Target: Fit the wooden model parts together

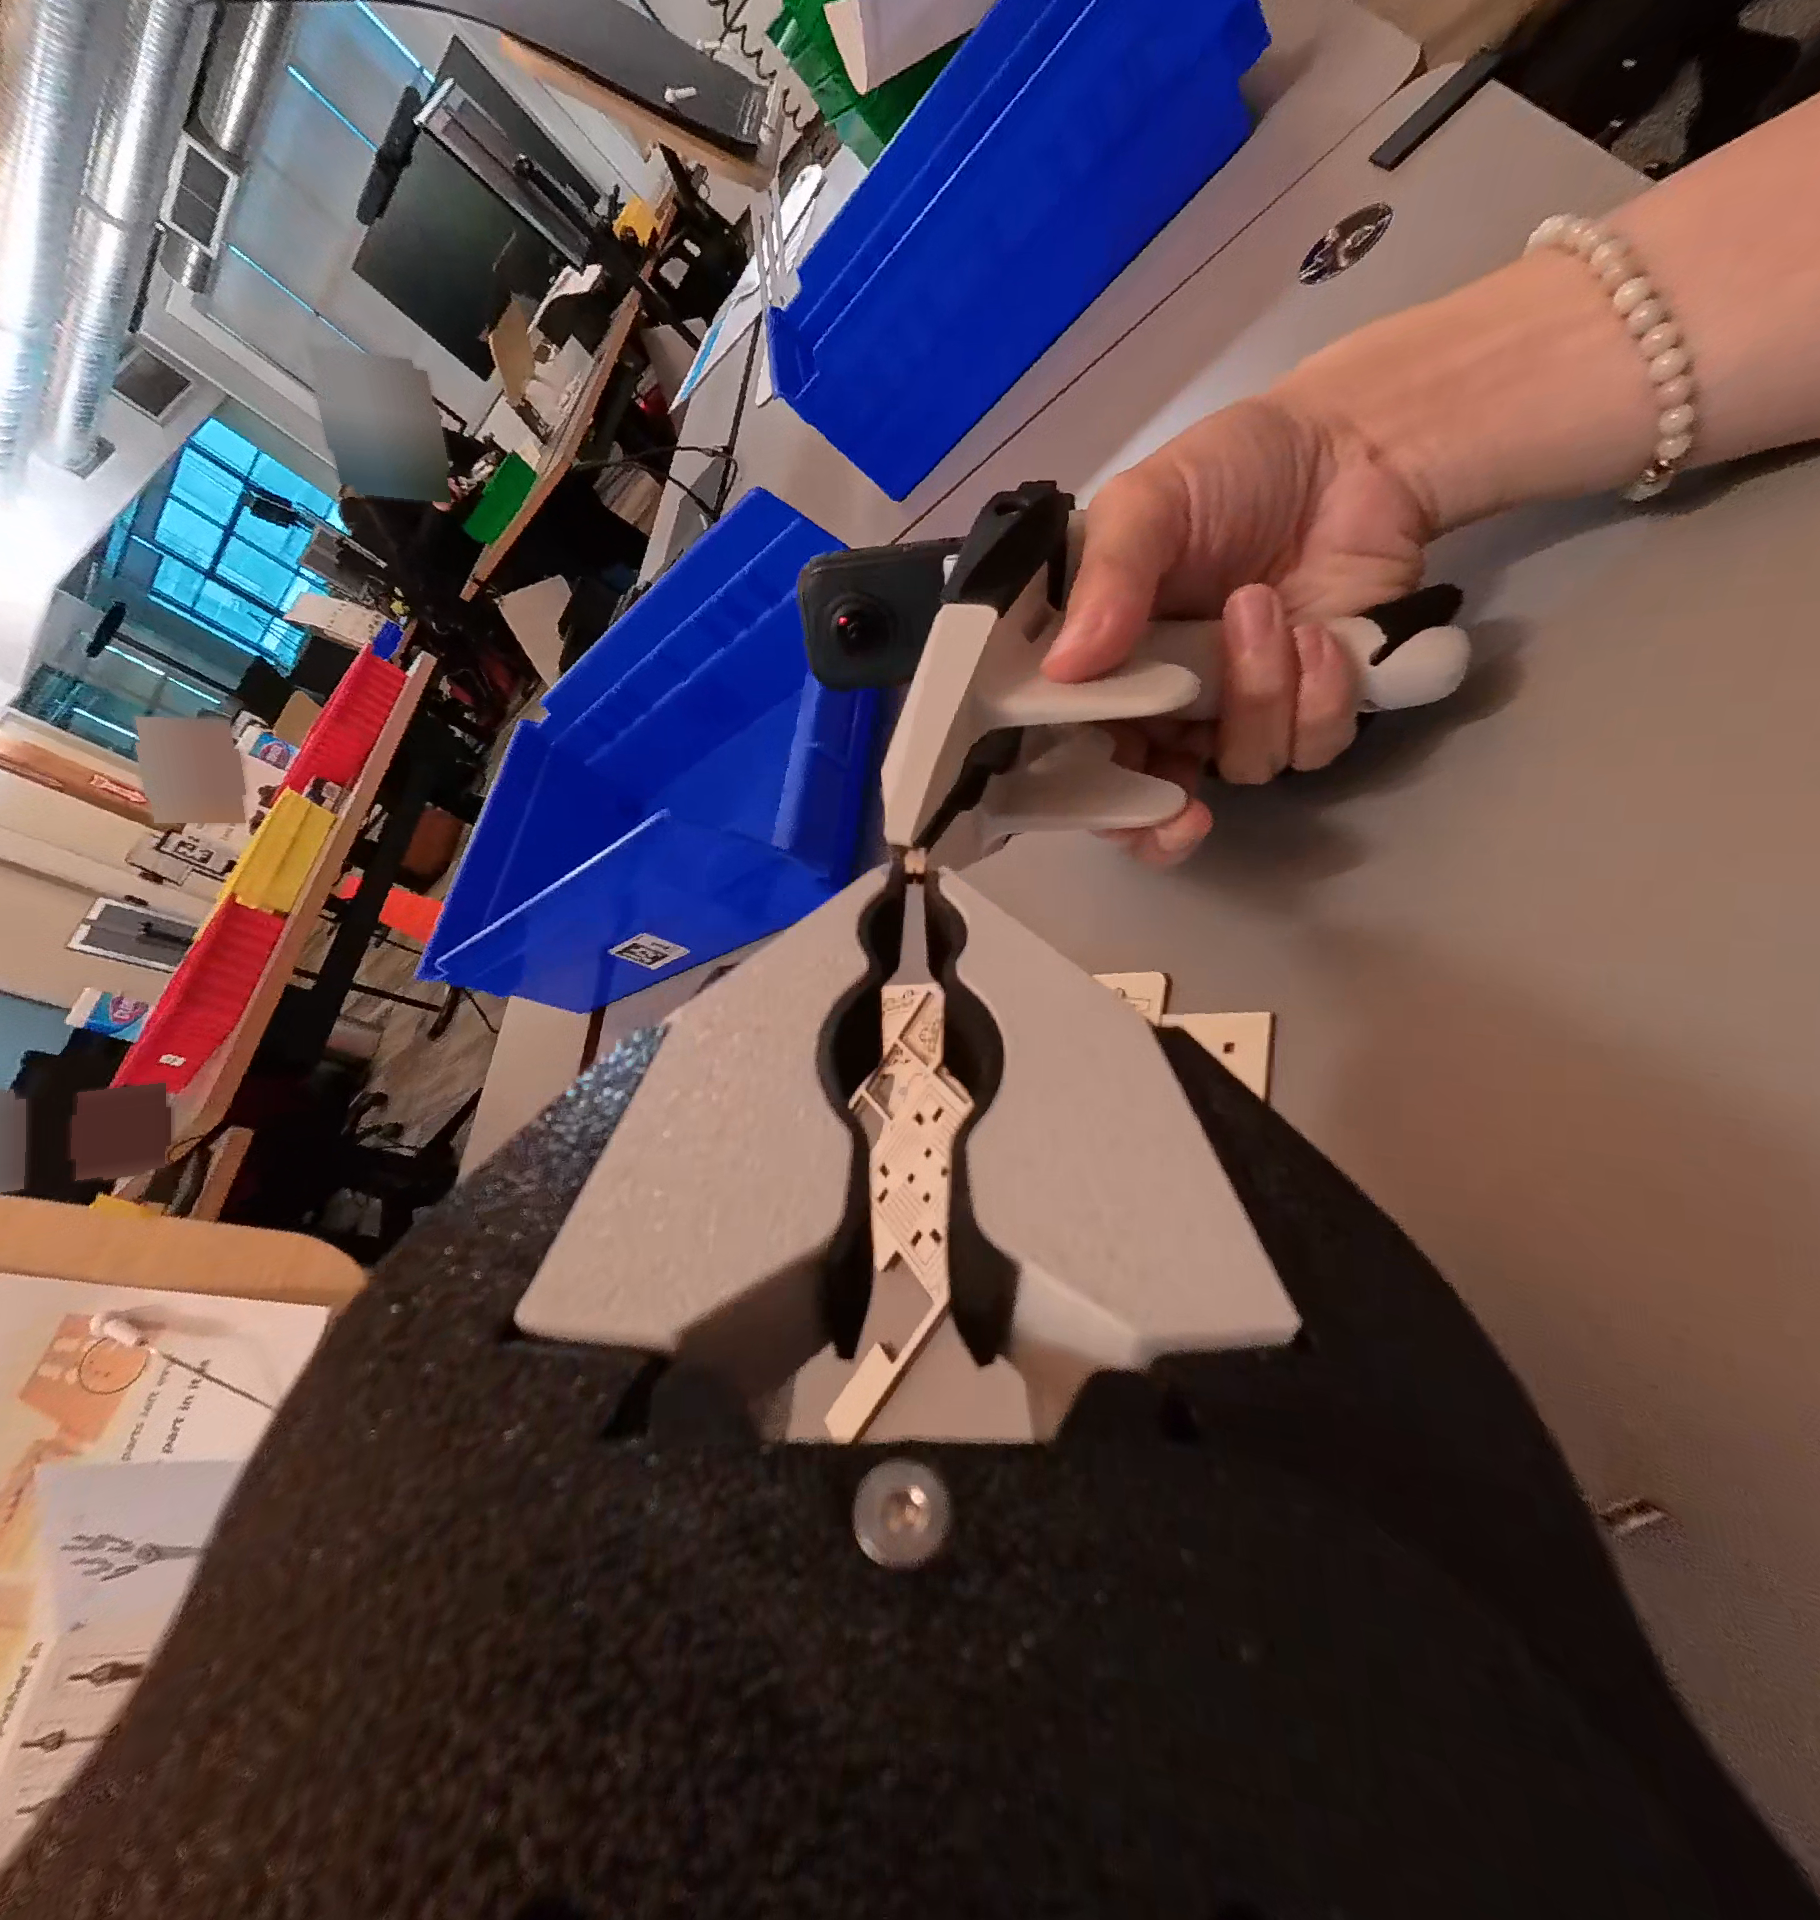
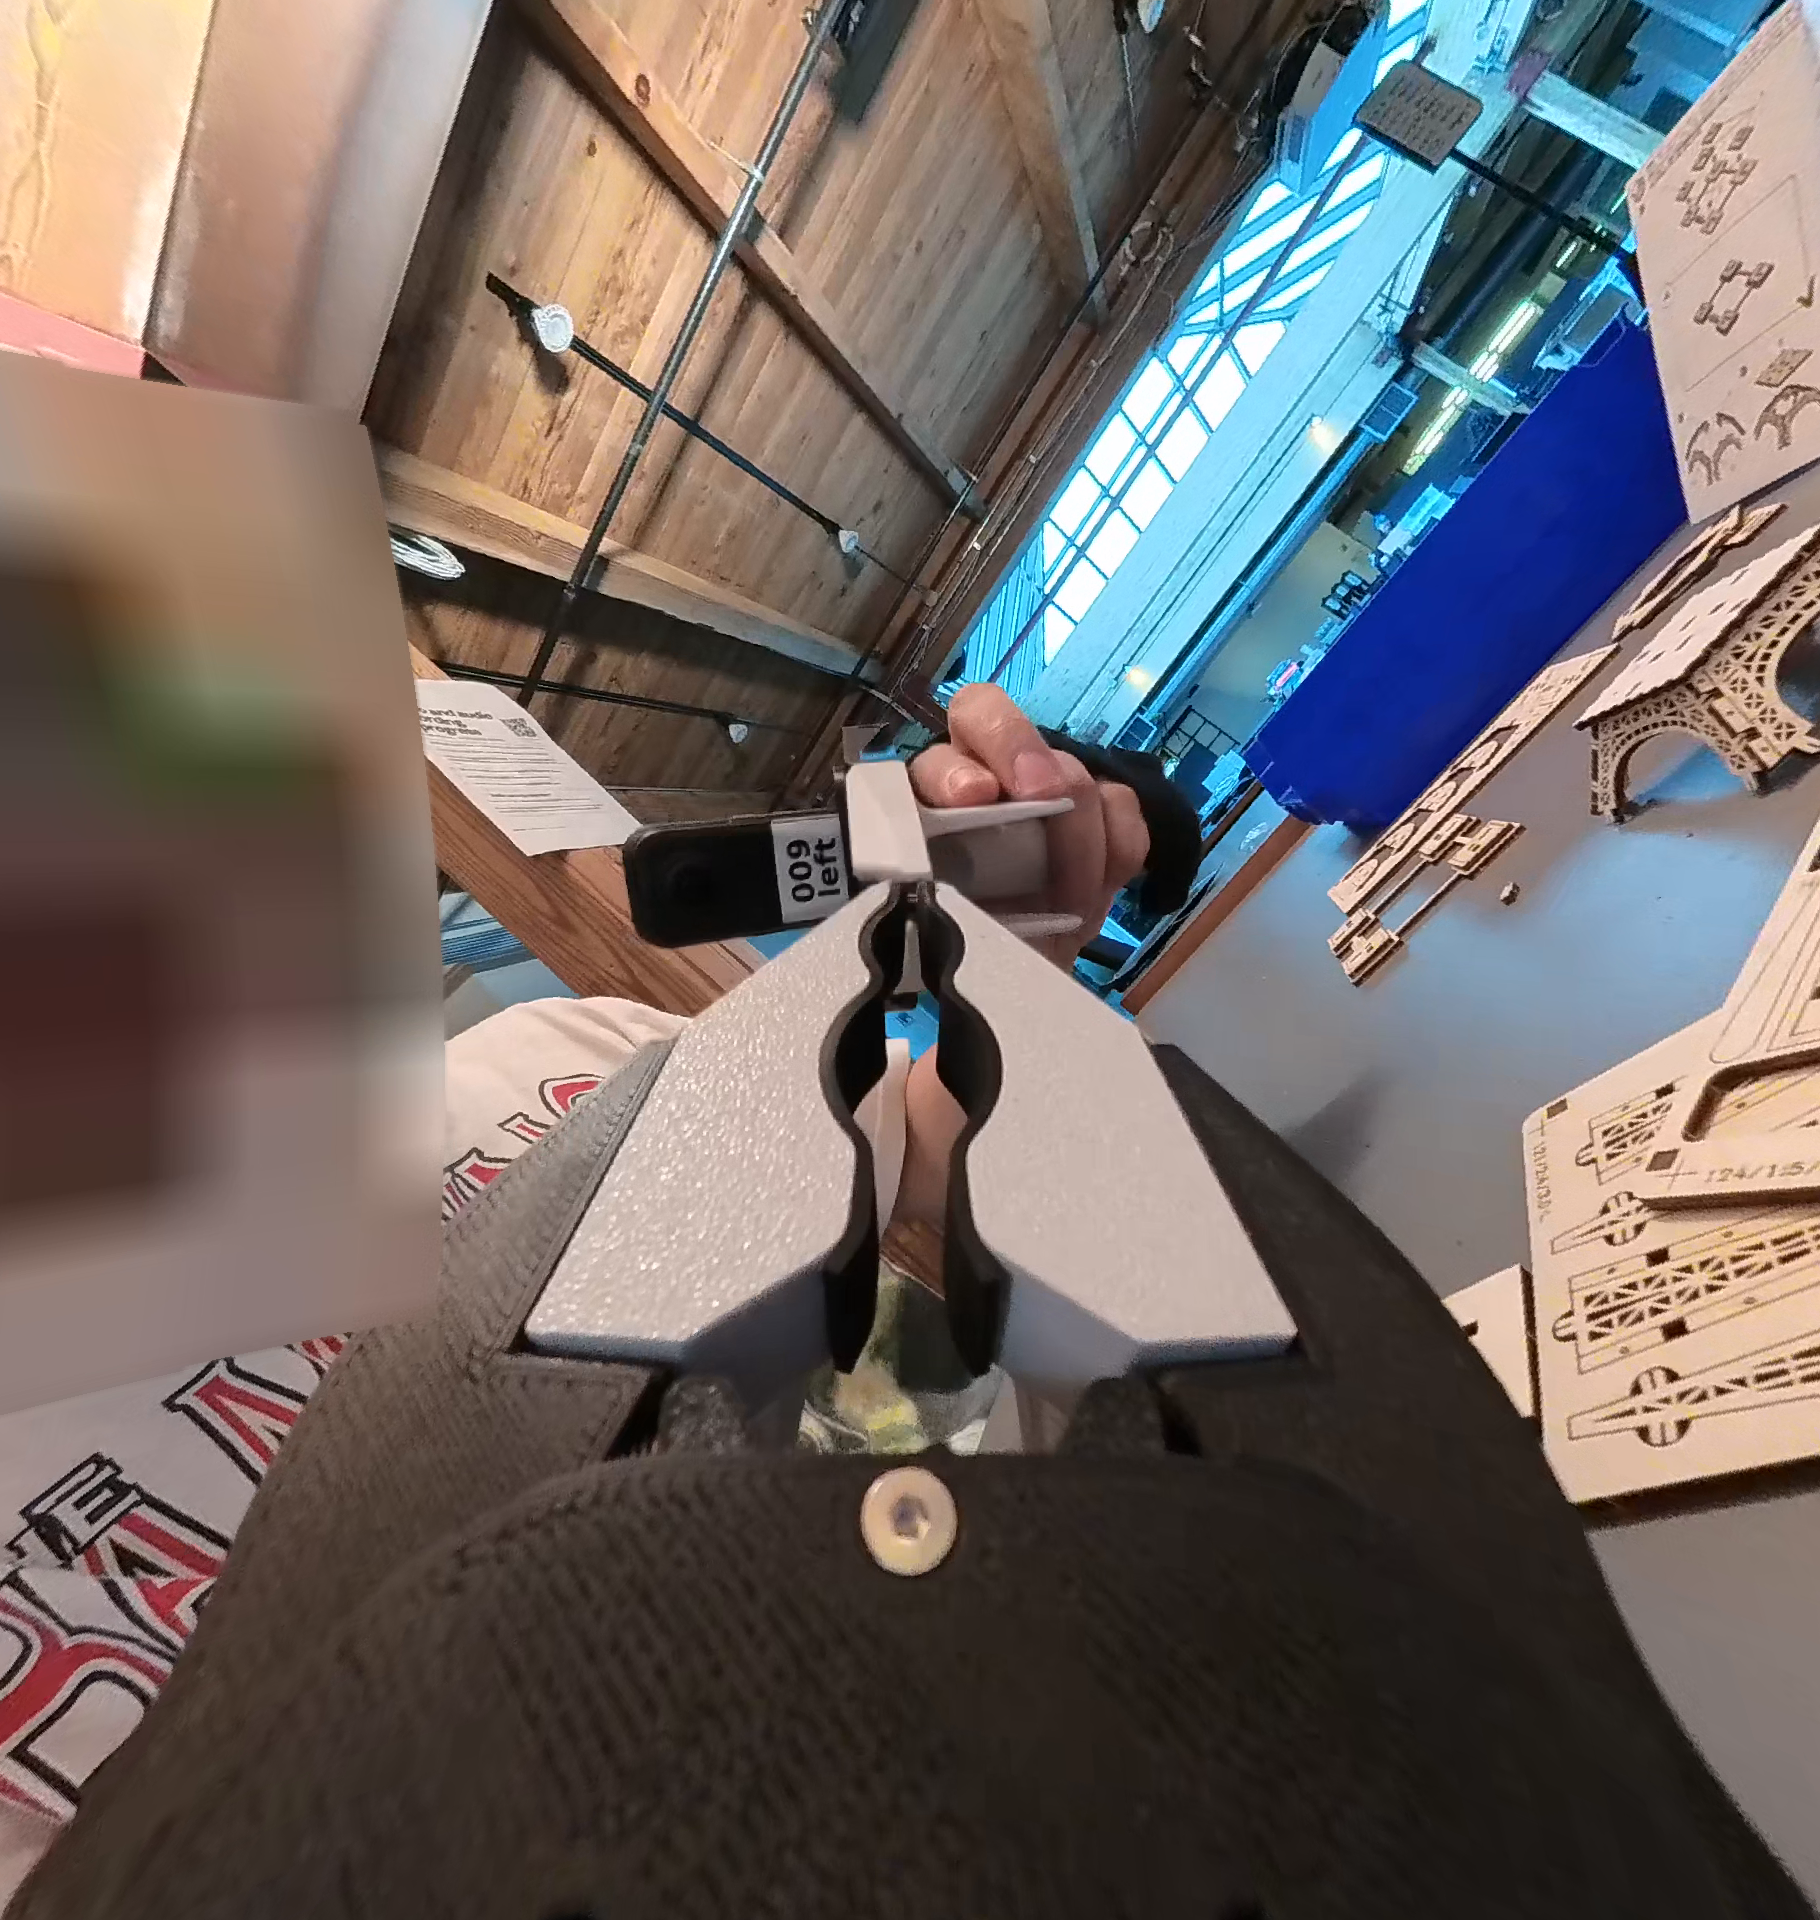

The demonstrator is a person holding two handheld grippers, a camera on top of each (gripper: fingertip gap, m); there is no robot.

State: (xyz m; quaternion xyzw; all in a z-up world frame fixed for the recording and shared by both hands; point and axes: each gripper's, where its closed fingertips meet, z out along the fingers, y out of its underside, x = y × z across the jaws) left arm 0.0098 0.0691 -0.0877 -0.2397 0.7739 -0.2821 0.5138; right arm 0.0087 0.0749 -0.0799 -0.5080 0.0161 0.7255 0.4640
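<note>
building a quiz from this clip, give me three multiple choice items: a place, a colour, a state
1. Where does the arched tower base stand? A on the grey table B in a bin C on a shelf
2. What colour are the two big bins? A orange B blue C white
3. How do the left gripper and right gripper stand? A far apart B one laid down C tip to tip
A: it rests on the tabletop. B: both are blue. C: shut jaws meet on a small wooden piece.
</note>
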